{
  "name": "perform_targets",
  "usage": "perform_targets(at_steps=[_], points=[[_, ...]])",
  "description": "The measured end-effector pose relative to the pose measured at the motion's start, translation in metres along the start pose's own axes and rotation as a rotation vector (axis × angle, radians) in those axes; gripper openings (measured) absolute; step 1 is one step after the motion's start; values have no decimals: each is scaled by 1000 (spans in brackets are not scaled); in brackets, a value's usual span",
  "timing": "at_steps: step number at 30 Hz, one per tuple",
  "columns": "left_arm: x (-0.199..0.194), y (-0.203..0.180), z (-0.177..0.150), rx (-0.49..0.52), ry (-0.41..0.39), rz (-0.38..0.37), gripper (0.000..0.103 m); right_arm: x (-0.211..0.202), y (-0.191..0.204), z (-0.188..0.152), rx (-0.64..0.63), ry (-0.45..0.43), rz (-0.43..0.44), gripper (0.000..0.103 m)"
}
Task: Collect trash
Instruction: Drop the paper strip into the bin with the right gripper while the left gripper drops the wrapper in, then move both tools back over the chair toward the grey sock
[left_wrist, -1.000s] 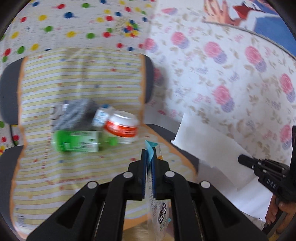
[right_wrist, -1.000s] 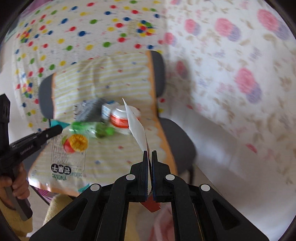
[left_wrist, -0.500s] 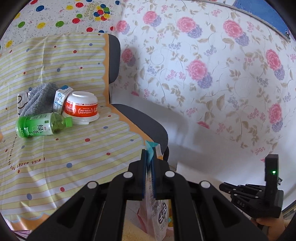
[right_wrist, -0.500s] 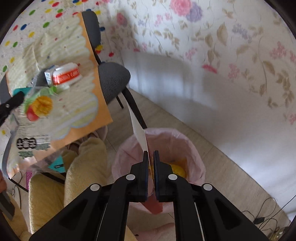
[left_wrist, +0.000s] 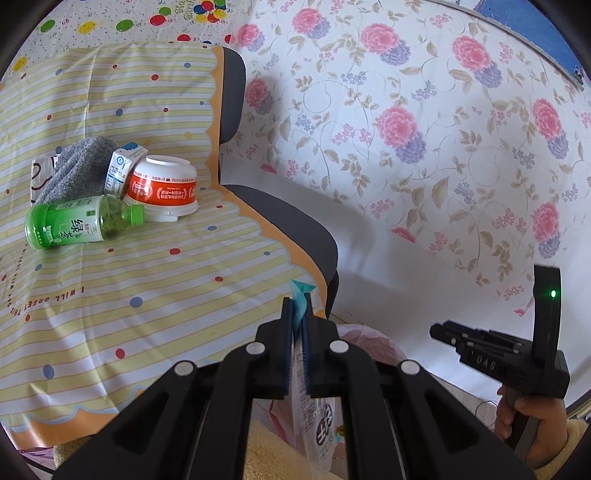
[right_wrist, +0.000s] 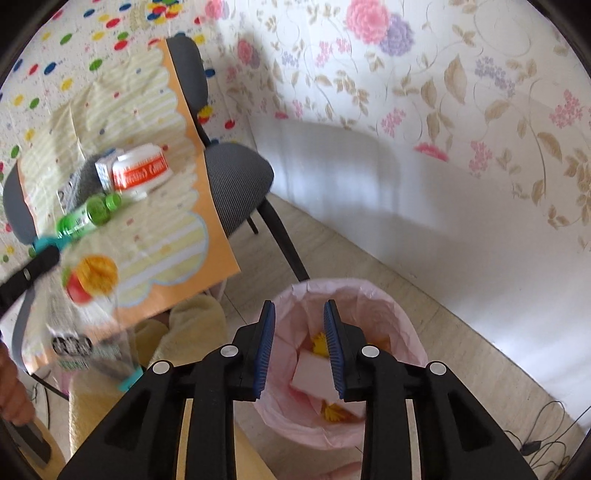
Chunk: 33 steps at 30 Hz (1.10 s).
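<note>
My left gripper (left_wrist: 298, 314) is shut on the teal top edge of a clear snack bag (left_wrist: 317, 424), which hangs below it; the bag also shows in the right wrist view (right_wrist: 85, 295). My right gripper (right_wrist: 300, 317) is open and empty, right above a bin with a pink liner (right_wrist: 391, 317). White paper (right_wrist: 314, 373) and yellow scraps lie inside the bin. On the chair's striped cover (left_wrist: 129, 266) lie a green tea bottle (left_wrist: 74, 225), a red-and-white cup (left_wrist: 162, 192), a small carton (left_wrist: 120, 170) and a grey cloth (left_wrist: 74, 170).
The grey chair (right_wrist: 236, 177) stands left of the bin. A floral wall (left_wrist: 424, 129) runs behind. Cables (right_wrist: 535, 443) lie on the floor at the lower right. The pink bin liner (left_wrist: 369, 343) shows below my left gripper.
My right gripper has opened and the white paper it held now lies in the bin. Both grippers have swung from the chair toward the bin.
</note>
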<state>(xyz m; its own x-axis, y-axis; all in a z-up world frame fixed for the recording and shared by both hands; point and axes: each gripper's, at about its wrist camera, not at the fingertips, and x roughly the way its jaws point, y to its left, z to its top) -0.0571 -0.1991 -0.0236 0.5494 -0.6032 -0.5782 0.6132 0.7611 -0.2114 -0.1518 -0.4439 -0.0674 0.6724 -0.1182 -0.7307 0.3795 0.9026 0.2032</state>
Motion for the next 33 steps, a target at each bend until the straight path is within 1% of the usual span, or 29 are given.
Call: perform_targets(at_steps=[3,6,9,12,17,22,24,25,26,27,31,33], points=[[1,-5,-6,9,10,-30,3,-3,5,5,-15,-19,18,29],[11,-19,-9,35,25,-79,3,-9,7,9,-28,-38,24,29],[28,-40,-10,81,41,-115,3,-17,1,9,-33,-60,7,29],[53,-65,-12,127,74,-155,3,-25,-14,9,-23,-74,-25,30],[90,-93,-14,189,114,-172,3,-26,-41,6,27,-73,-51,30],[126,-108,-16,222,155,-158,4,-21,-61,3,68,-62,-60,30],[137,-109,-16,223,166,-146,11,-20,-65,3,77,-61,-63,30],[141,-108,-16,218,173,-143,19,-19,-66,3,80,-60,-63,31],[145,-107,-16,213,179,-141,31,-19,-68,3,82,-60,-64,31],[148,-106,-16,213,185,-145,35,-19,-68,3,83,-60,-66,33],[158,-100,-19,209,212,-137,36,-17,-68,4,85,-57,-64,33],[153,-93,-19,199,206,-126,36,-18,-66,4,82,-63,-64,33]])
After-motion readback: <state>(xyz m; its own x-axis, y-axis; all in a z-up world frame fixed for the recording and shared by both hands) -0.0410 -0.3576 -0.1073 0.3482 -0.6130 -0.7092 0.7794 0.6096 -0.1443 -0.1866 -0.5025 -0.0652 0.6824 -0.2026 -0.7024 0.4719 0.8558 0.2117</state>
